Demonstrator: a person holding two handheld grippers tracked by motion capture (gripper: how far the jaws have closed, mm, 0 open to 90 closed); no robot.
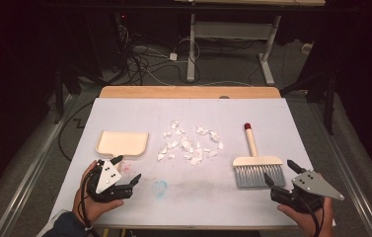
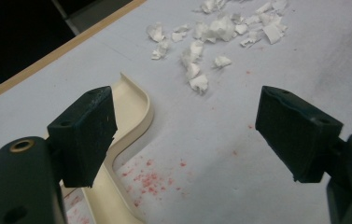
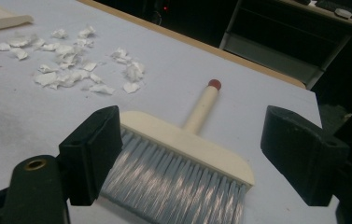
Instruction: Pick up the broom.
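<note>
**Operator:** Which step was in hand at that moment?

**Technician:** The approach, as I judged it. The left gripper (image 1: 127, 170) hovered at the near left of the table (image 1: 124, 106), jaws wide and empty, just short of the cream dustpan (image 1: 122, 142). The right gripper (image 1: 279, 172) hovered at the near right, jaws also wide and empty, with the brush (image 1: 255, 165) lying just beyond them, its grey bristles toward the near edge. Neither tool was gripped.

**Operator:** Where did the work material lie?

**Technician:** The paper scraps (image 1: 189, 143) lay scattered at the centre of the table, between the dustpan on the left and the brush on the right, apart from both. The brush handle (image 1: 250, 140), tipped with a red cap, pointed toward the far edge.

**Operator:** What did the next move call for?

**Technician:** Probably each gripper had to advance and close on its tool: the right on the brush, which in the right gripper view sat between the jaws but clear of them; the left on the dustpan rim, which in the left gripper view ran beside the left-hand jaw.

**Operator:** Counts?

**Technician:** One dustpan, one brush, two grippers. The scraps numbered a few dozen; an exact count was not possible. Faint red and blue stains (image 1: 160, 187) marked the near part of the surface.
</note>
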